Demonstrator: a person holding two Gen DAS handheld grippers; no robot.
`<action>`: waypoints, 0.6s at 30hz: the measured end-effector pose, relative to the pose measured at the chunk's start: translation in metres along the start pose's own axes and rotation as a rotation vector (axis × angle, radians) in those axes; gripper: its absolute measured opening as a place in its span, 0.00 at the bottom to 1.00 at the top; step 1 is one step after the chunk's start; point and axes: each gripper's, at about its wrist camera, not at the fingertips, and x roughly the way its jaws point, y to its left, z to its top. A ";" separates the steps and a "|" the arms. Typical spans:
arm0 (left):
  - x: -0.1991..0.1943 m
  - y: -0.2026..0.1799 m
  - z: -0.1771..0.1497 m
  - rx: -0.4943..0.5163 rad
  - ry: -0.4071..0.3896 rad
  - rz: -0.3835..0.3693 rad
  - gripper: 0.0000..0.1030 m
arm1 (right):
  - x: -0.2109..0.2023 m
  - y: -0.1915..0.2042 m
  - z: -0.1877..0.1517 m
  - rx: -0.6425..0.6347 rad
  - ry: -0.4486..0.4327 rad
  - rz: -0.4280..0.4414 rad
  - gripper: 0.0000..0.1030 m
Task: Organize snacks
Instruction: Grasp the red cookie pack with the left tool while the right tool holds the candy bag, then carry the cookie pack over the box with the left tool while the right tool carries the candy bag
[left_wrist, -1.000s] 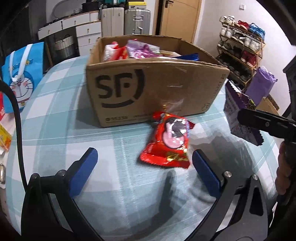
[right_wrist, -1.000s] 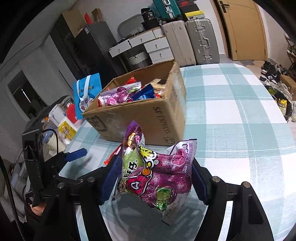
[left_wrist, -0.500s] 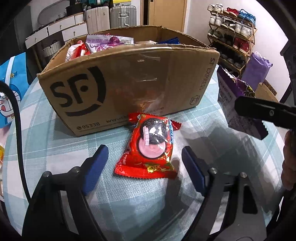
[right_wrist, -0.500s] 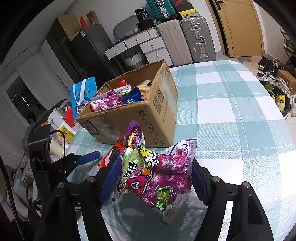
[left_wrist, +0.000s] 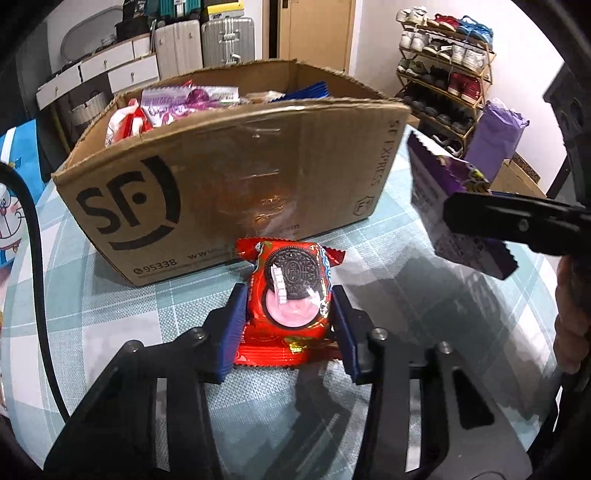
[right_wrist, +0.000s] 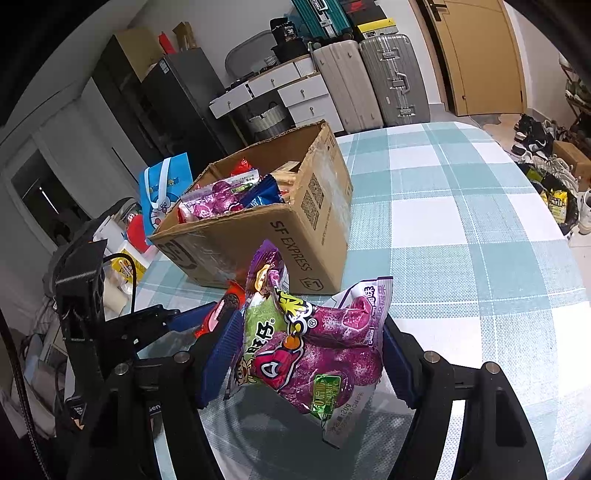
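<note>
Two tongs, left (left_wrist: 290, 308) and right (right_wrist: 308, 356), each grip one snack packet.

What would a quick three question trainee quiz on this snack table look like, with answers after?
1. True or false: the red cookie packet lies inside the cardboard box.
2. What does the right gripper hold? A purple candy bag; B blue tote; C shoe.
3. Fill in: the left gripper has just been closing its jaws, which now press the ____ packet's sides.

Key: 1 false, it lies on the checked tablecloth before the box. 2 A, the purple candy bag. 3 red cookie.
</note>
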 end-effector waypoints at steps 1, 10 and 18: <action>-0.001 -0.001 0.000 0.000 -0.004 -0.002 0.41 | -0.001 0.000 0.000 -0.002 -0.002 0.001 0.71; -0.038 0.011 -0.014 -0.043 -0.055 -0.012 0.40 | -0.006 0.007 0.001 -0.017 -0.018 0.007 0.71; -0.087 0.023 -0.019 -0.071 -0.132 -0.002 0.40 | -0.013 0.019 0.001 -0.047 -0.041 0.031 0.71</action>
